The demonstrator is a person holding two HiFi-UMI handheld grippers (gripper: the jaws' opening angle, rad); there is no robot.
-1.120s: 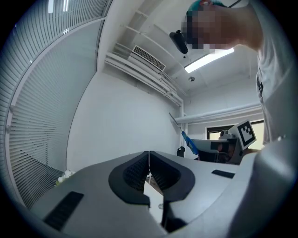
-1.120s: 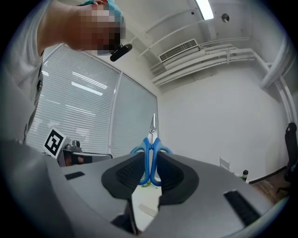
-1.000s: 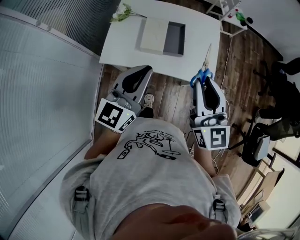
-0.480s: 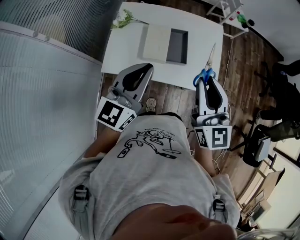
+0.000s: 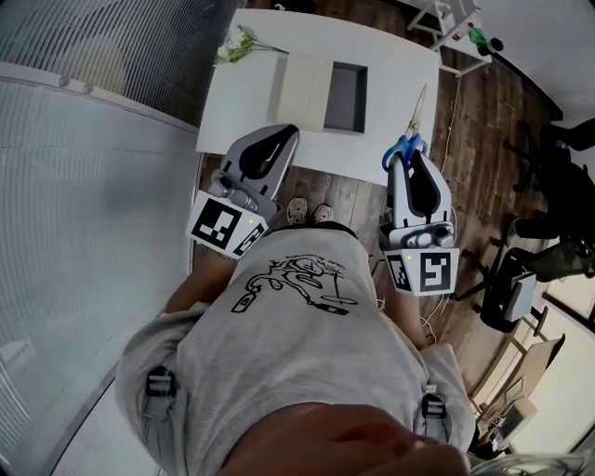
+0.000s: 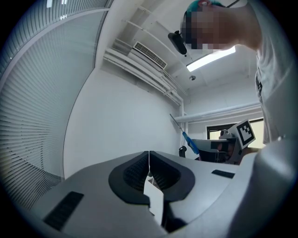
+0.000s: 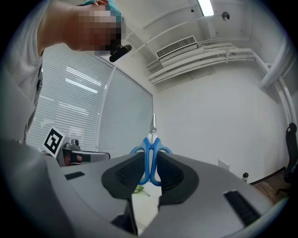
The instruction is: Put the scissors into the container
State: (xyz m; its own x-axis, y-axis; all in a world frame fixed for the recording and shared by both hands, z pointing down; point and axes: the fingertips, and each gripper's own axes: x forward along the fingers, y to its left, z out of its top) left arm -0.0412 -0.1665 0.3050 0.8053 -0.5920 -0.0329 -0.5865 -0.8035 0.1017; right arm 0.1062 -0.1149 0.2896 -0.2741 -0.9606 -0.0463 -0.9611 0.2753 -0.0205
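Observation:
Blue-handled scissors (image 5: 406, 144) stand between the jaws of my right gripper (image 5: 406, 160), which is shut on their handles (image 7: 151, 155); the blades point away over the white table (image 5: 242, 102). The container (image 5: 346, 97), a shallow box with a dark inside, sits on that table with its pale lid (image 5: 302, 88) beside it on the left. My left gripper (image 5: 277, 141) hovers at the table's near edge. Its jaws meet with nothing between them (image 6: 149, 155). The scissors (image 6: 188, 139) also show far off in the left gripper view.
A sprig of white flowers (image 5: 238, 42) lies at the table's far left corner. A ribbed grey wall (image 5: 84, 186) runs along the left. Dark office chairs (image 5: 558, 158) and a small white stand (image 5: 456, 28) are on the wooden floor to the right.
The table and box have shifted slightly in the head view, and both shoes now show at the table's near edge. Both grippers hold their pose, scissors still gripped.

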